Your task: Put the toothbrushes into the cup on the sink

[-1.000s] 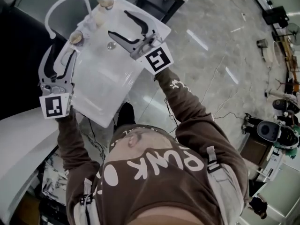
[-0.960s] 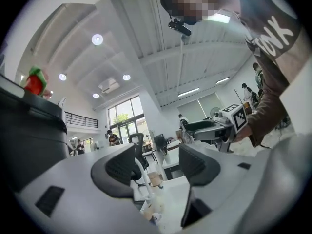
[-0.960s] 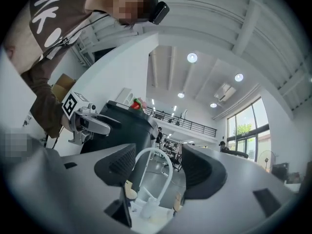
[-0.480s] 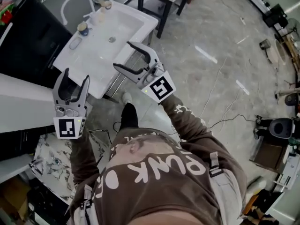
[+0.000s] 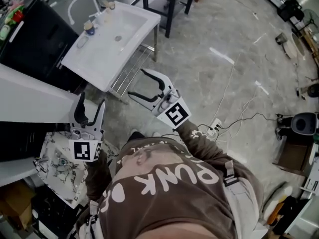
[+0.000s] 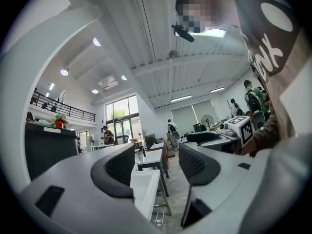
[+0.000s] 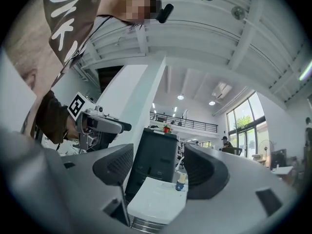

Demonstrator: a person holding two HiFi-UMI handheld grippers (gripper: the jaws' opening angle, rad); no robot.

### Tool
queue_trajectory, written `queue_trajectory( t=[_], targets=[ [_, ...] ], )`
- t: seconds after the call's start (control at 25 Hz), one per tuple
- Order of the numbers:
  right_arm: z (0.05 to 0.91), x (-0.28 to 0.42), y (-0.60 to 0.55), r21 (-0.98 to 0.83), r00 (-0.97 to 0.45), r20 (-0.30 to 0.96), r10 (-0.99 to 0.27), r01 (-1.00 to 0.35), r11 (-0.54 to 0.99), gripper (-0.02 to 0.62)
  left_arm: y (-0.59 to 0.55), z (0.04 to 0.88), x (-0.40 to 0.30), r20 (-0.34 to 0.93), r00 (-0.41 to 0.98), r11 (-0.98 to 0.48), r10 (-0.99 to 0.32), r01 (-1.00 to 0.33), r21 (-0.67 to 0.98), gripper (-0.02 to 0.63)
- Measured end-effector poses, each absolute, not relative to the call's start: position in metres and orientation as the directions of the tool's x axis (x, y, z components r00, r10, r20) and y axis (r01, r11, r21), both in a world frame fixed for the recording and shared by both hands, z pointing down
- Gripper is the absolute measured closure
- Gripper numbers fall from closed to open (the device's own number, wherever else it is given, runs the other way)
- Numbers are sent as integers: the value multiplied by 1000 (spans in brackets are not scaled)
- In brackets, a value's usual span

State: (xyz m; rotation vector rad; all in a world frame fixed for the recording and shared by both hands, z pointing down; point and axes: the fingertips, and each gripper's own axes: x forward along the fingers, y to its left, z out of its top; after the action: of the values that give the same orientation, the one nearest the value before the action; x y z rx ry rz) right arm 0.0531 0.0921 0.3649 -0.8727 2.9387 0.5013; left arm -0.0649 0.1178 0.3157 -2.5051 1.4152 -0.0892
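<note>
- A white sink (image 5: 99,59) stood at the upper left, well apart from both grippers.
- The right gripper (image 5: 138,82) hung over the floor, its jaws opening with nothing between them.
- The left gripper (image 5: 91,103) was held lower, its jaws apart and empty.
- A small blue cup (image 5: 89,29) sat on the sink's far rim.

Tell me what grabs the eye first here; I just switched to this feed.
Both grippers are held empty, well away from the white sink at the head view's upper left. The left gripper is open, and the right gripper has its jaws opening with nothing between them. A small blue cup stands on the sink's back rim.
</note>
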Motion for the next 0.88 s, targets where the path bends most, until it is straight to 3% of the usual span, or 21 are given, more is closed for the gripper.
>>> queue_trajectory(
  t=[0.48, 0.88],
  targets=[
    [385, 21, 149, 246, -841, -86, -535, -538, 806, 281, 159, 326, -98, -65, 543, -517, -837, -824, -230, 336],
    [364, -10, 166, 214, -808, -178, -562, -589, 779, 293, 173, 329, -135, -71, 562, -539, -824, -816, -210, 336]
  ],
)
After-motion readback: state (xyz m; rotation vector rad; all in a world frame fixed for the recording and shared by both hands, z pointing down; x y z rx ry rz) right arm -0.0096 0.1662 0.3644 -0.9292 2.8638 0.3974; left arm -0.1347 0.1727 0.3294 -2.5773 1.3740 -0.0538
